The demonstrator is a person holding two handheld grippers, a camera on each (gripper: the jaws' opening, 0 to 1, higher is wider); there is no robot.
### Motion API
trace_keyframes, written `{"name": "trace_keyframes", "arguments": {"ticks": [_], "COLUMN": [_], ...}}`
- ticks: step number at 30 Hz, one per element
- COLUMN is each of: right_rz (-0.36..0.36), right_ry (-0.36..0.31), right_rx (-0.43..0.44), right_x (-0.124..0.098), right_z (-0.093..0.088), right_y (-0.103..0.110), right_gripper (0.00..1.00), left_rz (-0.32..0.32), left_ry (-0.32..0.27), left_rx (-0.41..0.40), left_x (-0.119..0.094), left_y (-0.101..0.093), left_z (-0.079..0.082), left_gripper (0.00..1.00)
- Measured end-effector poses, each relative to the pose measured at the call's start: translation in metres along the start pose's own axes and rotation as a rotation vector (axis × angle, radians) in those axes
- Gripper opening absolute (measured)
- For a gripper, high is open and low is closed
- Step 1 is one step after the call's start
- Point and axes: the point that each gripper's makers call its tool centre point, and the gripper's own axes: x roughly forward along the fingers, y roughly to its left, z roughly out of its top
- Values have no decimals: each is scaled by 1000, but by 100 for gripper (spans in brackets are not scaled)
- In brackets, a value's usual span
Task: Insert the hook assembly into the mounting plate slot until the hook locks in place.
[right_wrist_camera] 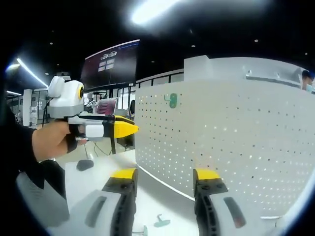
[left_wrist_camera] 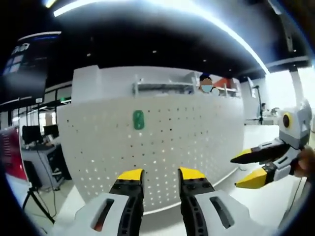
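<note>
A white perforated mounting plate (left_wrist_camera: 197,142) stands upright on the white table. A small green hook (left_wrist_camera: 139,120) sits on its face near the top, also seen in the right gripper view as the green hook (right_wrist_camera: 173,101) on the plate (right_wrist_camera: 236,142). My left gripper (left_wrist_camera: 161,174) is open and empty, a short way in front of the plate. My right gripper (right_wrist_camera: 165,174) is open and empty too. Between its jaws, a small green piece (right_wrist_camera: 161,222) lies on the table. The right gripper (left_wrist_camera: 241,169) enters the left gripper view from the right, and the left gripper (right_wrist_camera: 129,129) shows held in a hand.
The white table (right_wrist_camera: 93,184) carries a small dark object (right_wrist_camera: 84,164) at its left. A hand and dark sleeve (right_wrist_camera: 29,147) hold the left gripper. Desks with monitors (left_wrist_camera: 34,135) and a tripod (left_wrist_camera: 34,201) stand beyond the table's left edge.
</note>
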Motion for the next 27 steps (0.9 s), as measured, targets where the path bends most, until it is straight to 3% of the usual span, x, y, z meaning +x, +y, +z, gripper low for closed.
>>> {"name": "trace_keyframes", "arguments": {"ticks": [17, 27], "right_rz": [6, -18], "right_ry": [130, 220], "right_rx": [-5, 5], "right_x": [13, 18], "right_z": [-46, -78], "right_y": [2, -7], "right_gripper": [42, 41], "left_rz": [19, 4], "left_ry": [27, 58], "left_rx": [-63, -110], "left_x": [-5, -4], "left_y": [13, 18], "left_z": [-40, -66], "left_gripper": [27, 25]}}
